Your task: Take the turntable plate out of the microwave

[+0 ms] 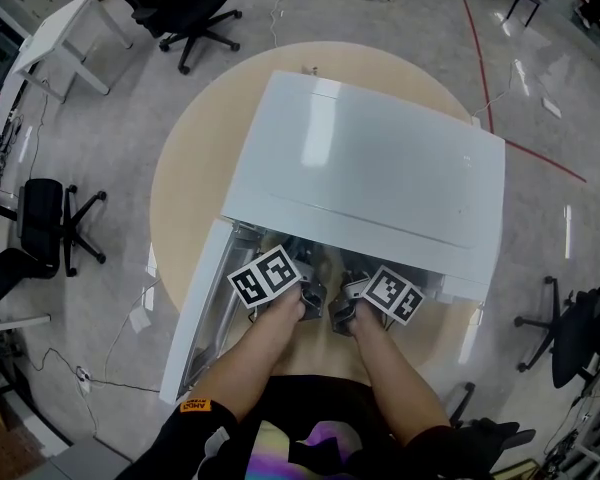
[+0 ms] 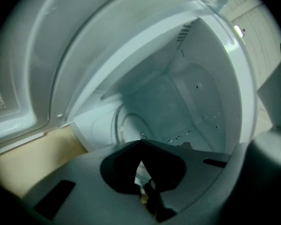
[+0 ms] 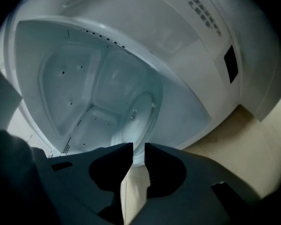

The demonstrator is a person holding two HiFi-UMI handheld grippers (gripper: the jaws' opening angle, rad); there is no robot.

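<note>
Microwave [image 1: 365,158], glossy white box, on round beige table [image 1: 180,198], grey floor [image 1: 100,148]; left gripper [image 2: 141,146] jaws together, right gripper [image 3: 138,146] pinches glass turntable plate [image 3: 143,111].

A white microwave [image 1: 370,168] sits on a round beige worktop [image 1: 185,188], its door [image 1: 195,313] swung open at the near left. Both forearms reach into the opening, the left hand-held gripper [image 1: 308,290] just beside the right hand-held gripper [image 1: 346,308].
</note>
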